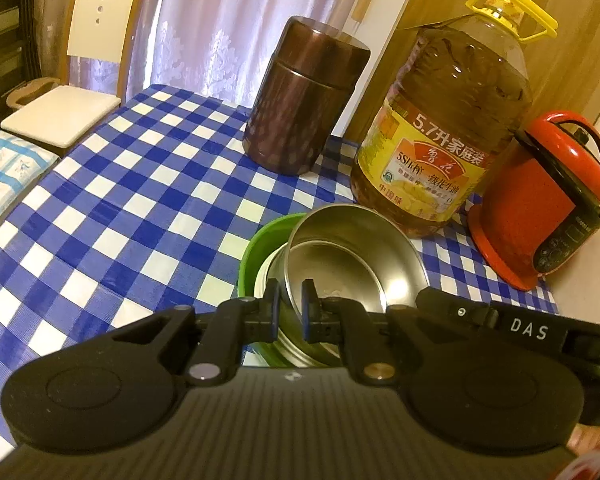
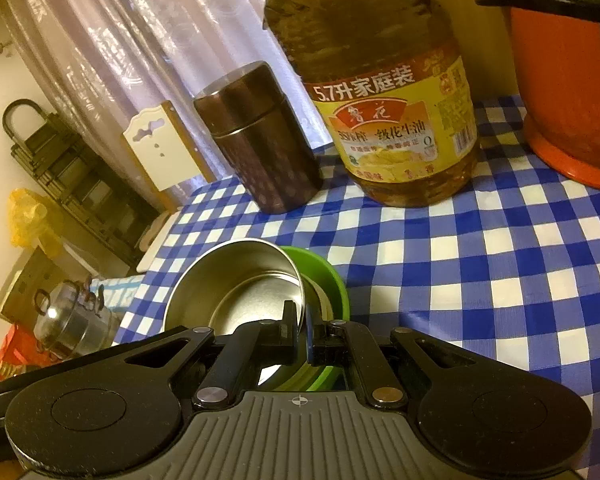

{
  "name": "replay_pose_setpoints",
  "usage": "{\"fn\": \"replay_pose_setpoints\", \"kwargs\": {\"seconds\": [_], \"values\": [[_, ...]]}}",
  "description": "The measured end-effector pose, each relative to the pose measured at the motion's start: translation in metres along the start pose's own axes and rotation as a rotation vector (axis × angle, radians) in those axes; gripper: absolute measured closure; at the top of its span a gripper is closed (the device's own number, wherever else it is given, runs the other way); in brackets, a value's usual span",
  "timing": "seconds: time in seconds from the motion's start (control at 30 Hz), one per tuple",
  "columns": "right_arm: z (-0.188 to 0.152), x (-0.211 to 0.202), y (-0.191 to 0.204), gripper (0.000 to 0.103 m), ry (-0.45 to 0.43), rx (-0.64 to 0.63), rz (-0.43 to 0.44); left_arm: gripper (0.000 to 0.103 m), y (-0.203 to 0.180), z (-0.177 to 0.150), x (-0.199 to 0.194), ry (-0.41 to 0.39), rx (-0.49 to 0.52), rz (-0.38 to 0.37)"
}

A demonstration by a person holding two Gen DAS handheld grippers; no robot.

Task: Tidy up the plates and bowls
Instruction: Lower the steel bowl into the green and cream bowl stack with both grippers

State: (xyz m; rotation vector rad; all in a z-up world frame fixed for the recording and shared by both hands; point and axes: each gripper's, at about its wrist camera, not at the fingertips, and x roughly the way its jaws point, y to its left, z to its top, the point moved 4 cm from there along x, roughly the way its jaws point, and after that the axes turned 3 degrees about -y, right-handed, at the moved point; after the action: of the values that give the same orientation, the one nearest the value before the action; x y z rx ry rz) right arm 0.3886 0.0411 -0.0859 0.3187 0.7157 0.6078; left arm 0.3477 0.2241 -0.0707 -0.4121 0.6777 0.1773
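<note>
A steel bowl (image 1: 340,276) (image 2: 236,292) lies tilted inside a green bowl (image 1: 256,248) (image 2: 332,280) with a pale inside, on the blue-and-white checked tablecloth (image 1: 140,200). My left gripper (image 1: 291,300) is shut on the steel bowl's near-left rim, one finger inside and one outside the wall. My right gripper (image 2: 298,318) is shut on the rim at the bowl's other side. Its black housing marked DAS (image 1: 528,330) shows at the right of the left wrist view. The green bowl's base is hidden behind the grippers.
Behind the bowls stand a large oil bottle (image 1: 440,152) (image 2: 392,120), a brown canister (image 1: 300,100) (image 2: 260,140) and a red cooker (image 1: 540,208) (image 2: 572,80). A white chair (image 1: 80,80) stands past the table's far-left edge. A lidded steel pot (image 2: 68,320) sits below the table.
</note>
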Motion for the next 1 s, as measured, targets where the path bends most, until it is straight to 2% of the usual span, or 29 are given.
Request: {"fn": "replay_pose_setpoints", "kwargs": {"seconds": [0.8, 1.0], "values": [[-0.0019, 0.0048, -0.0023, 0.099, -0.014, 0.011, 0.004, 0.094, 0.0035, -0.0015, 0.0058, -0.005, -0.037, 0.009], [-0.0005, 0.0058, -0.0056, 0.098, -0.018, 0.046, 0.015, 0.092, 0.0061, -0.0002, 0.0053, -0.020, -0.082, -0.011]]}}
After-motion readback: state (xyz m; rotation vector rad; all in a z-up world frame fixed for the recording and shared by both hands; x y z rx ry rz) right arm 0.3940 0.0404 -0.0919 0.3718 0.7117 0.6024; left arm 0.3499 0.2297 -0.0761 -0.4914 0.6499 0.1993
